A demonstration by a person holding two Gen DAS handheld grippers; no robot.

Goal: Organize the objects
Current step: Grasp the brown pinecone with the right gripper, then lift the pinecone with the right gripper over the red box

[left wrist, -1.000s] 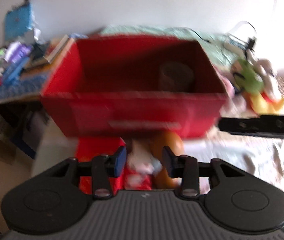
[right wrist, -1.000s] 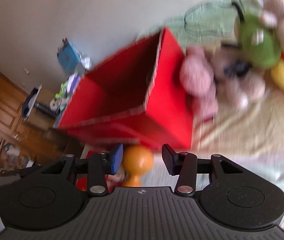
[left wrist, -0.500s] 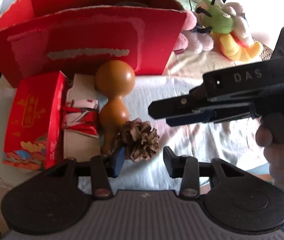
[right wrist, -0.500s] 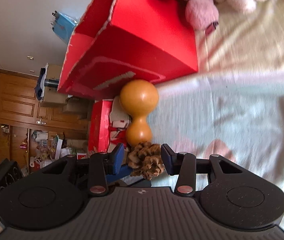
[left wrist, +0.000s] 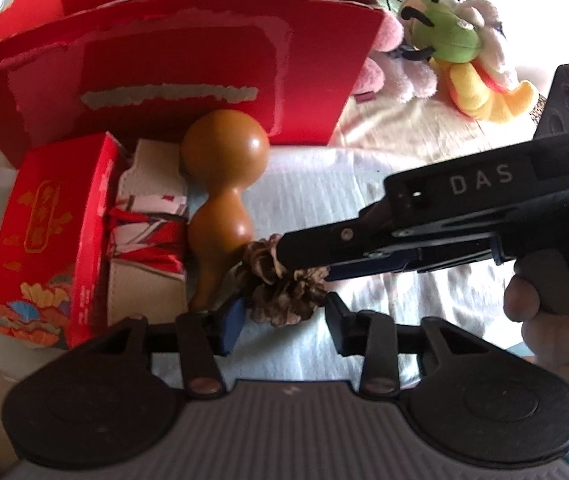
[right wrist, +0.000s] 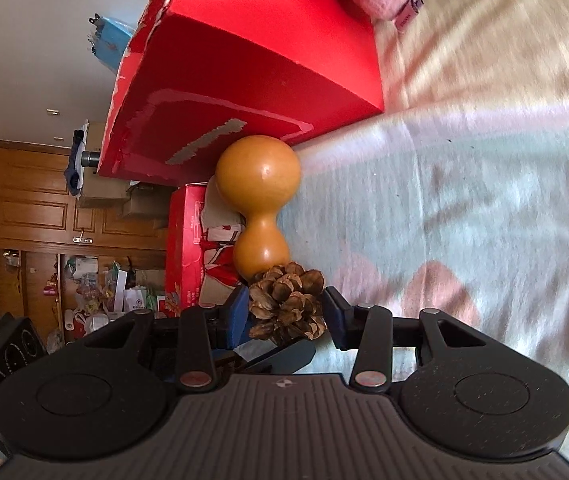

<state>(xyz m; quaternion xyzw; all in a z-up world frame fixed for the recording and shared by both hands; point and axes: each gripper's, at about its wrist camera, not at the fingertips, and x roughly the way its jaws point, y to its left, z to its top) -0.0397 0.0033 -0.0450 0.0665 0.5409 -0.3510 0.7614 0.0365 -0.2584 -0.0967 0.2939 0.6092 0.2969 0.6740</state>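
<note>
Both tongs have come down to the pine cone.

A second ago the left tongs (left wrist: 280,326) looked up at the open top of the big red box (left wrist: 172,76), and the picture was blurry. Now they sit low by the bed cover, with the pine cone (left wrist: 284,284) just in front of their open tips. The right tongs (right wrist: 286,314) were up by the box too, near the round end of the orange gourd (right wrist: 258,204). Now they have dropped down, and the pine cone sits right between their two tips. Half a second ago the right tongs were still apart from the cone; now, in the left view, they reach over it.
</note>
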